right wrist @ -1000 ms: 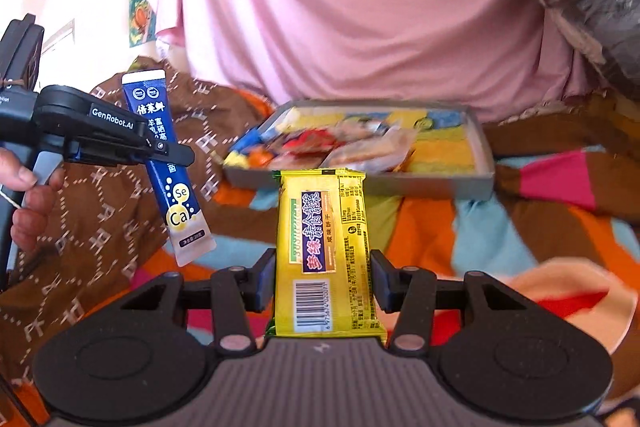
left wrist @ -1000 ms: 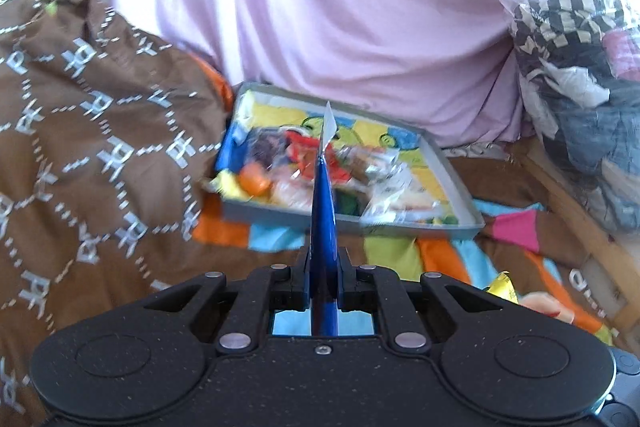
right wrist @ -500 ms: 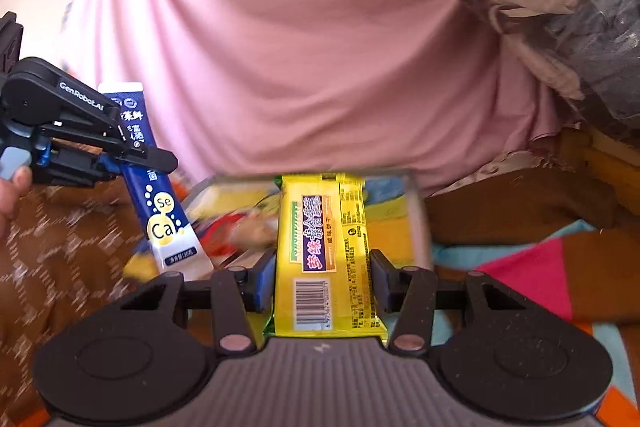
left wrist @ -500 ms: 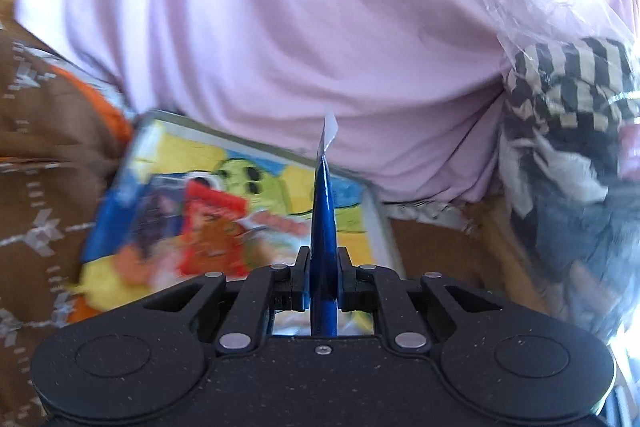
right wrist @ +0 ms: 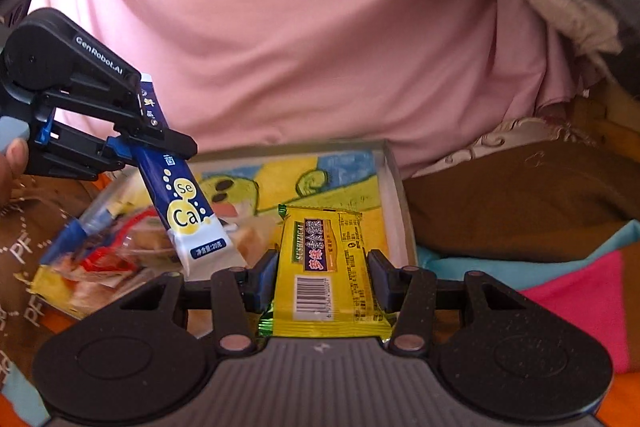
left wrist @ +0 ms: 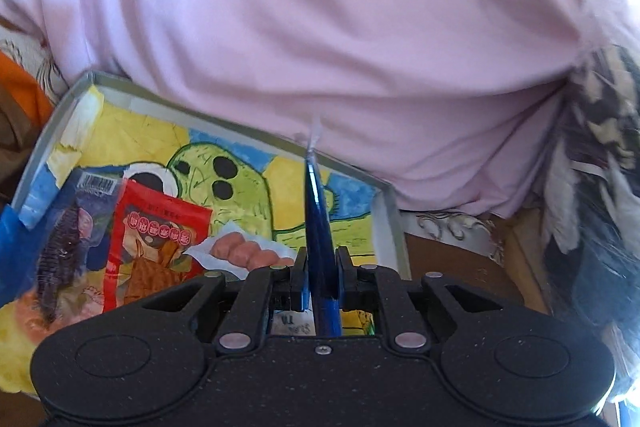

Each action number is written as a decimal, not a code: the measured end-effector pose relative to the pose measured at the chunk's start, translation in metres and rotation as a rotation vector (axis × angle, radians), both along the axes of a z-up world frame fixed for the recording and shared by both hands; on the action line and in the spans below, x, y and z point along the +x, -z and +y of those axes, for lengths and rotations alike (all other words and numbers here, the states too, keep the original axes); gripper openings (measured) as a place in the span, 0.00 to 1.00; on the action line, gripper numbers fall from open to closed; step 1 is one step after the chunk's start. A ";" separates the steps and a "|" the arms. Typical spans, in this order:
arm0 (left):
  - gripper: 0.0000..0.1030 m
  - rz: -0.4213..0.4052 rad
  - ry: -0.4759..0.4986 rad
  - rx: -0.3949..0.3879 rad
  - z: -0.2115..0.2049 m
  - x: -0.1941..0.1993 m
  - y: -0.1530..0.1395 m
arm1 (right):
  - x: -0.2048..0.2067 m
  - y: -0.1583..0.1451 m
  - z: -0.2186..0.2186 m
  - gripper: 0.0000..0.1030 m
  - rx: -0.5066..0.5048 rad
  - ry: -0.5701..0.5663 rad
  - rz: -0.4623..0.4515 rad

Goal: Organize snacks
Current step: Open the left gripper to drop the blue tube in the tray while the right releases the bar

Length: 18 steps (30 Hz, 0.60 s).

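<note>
**Both grippers loaded, held over the snack tray**

Right wrist view, nearest first: the right gripper (right wrist: 323, 267) is clamped across the width of a yellow biscuit pack (right wrist: 326, 267), barcode end toward the camera, far end reaching out over the tray (right wrist: 394, 187). The pack sits flat between the two blue pads.

At 10 o'clock in the same view, the left gripper (right wrist: 160, 143) pinches a blue sachet (right wrist: 182, 199) near its upper end; the sachet hangs tilted, white bottom edge toward 5 o'clock, above the heap of snacks at the tray's left side. A fingertip of the person's hand (right wrist: 10, 163) shows at the left edge.

Left wrist view: the blue sachet (left wrist: 318, 219) is seen edge-on, squeezed between nearly closed fingers. Beyond it at 10 o'clock lie a red packet (left wrist: 154, 247), a dark blue packet (left wrist: 68, 227) and a clear-wrapped sausage snack (left wrist: 244, 249), overlapping one another in the tray. The tray floor shows a painted yellow and green cartoon figure; the area toward 1 o'clock is bare.

Farthest: a pink cloth (left wrist: 320, 27) hangs behind the tray's far wall. A brown blanket (right wrist: 500, 195) lies at 3 o'clock, beside the tray.
</note>
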<state>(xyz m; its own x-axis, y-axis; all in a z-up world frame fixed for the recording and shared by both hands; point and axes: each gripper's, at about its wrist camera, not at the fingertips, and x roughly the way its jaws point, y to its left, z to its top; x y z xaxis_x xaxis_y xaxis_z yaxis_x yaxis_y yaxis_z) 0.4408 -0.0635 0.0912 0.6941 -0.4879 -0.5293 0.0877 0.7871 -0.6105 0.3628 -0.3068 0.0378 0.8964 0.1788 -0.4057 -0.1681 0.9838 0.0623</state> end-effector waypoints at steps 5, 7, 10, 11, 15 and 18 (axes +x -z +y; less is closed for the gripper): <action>0.16 0.024 -0.004 0.010 -0.001 0.012 0.010 | 0.009 0.011 0.005 0.51 0.000 0.002 0.013; 0.17 0.026 -0.004 0.024 -0.001 0.013 0.011 | 0.011 0.014 0.005 0.51 0.001 0.003 0.016; 0.18 0.029 -0.004 0.043 -0.004 0.016 0.014 | 0.013 0.015 0.004 0.51 0.006 0.011 0.021; 0.21 0.031 -0.008 0.057 -0.005 0.016 0.014 | 0.014 0.015 0.004 0.51 0.005 0.013 0.023; 0.49 0.035 -0.014 0.151 -0.010 0.014 0.011 | 0.011 0.014 0.004 0.55 0.002 0.026 0.017; 0.74 0.014 -0.027 0.180 -0.008 0.009 0.008 | 0.008 0.012 0.005 0.64 -0.010 0.033 0.001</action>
<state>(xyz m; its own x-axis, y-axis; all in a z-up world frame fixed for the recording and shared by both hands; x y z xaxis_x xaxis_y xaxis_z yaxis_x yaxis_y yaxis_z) 0.4502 -0.0712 0.0831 0.6974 -0.3658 -0.6162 0.0574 0.8856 -0.4608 0.3712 -0.3016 0.0254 0.9011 0.1450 -0.4087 -0.1355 0.9894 0.0524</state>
